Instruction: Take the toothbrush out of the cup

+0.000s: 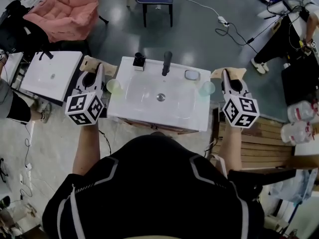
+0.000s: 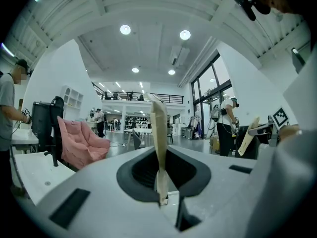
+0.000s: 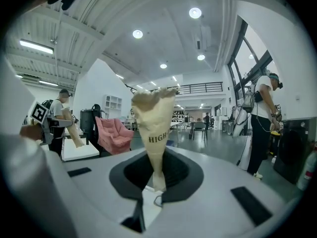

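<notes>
A: Left gripper (image 1: 99,66) and right gripper (image 1: 227,74): what have they got?

B: Nothing. On each, the taped jaws are pressed together with only the room beyond them. They point level past the sink (image 1: 134,103), one at each side of it.

A: Why out there?

B: My guess is a neutral stance. Both are clear of the basin and about equally near the back ledge.

A: And the toothbrush?

B: I can't make it out. A small dark cup (image 1: 139,61) stands on the back ledge just left of the tap (image 1: 167,62), but it's too small to tell whether the brush is in it. That fits a reach to come, or hands drawn back afterwards.
</notes>
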